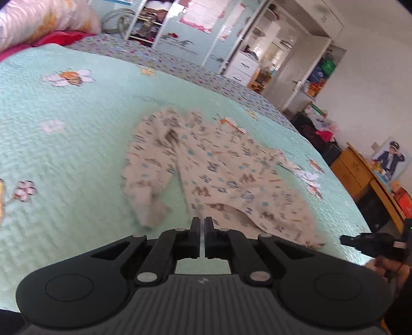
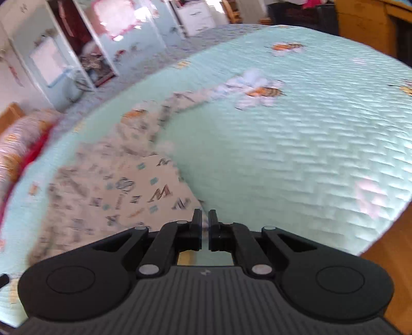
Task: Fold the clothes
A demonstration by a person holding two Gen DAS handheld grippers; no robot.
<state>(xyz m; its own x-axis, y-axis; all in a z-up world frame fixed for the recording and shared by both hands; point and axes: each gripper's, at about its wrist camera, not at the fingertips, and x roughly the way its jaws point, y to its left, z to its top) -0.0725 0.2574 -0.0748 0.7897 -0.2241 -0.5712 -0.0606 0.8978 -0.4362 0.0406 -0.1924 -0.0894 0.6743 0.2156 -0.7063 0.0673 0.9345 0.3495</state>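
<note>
While both views are smeared by motion, the main things read clearly enough: a cream printed garment [image 1: 206, 170] lies spread on the mint-green quilted bedspread [image 1: 77, 144], its body toward the near edge of the bed and a sleeve or leg trailing off to one side. From the left wrist, the left claw [image 1: 202, 224] sits low over the near hem of the garment with its two fingers drawn almost together, only a thin slit between them; whether a fold of cloth is pinched there cannot be told, since the tips overlap the fabric's blurred edge. At the right margin of that view the right claw [image 1: 346, 240] pokes in beside the garment's corner, a hand behind it. From the right wrist, the right claw [image 2: 205, 219] is likewise nearly closed, a narrow gap showing, with a bit of pale cloth seen in the gap at the garment [image 2: 123, 190] edge. A pink pillow [image 1: 38, 20] lies at the far end of the bed.
</note>
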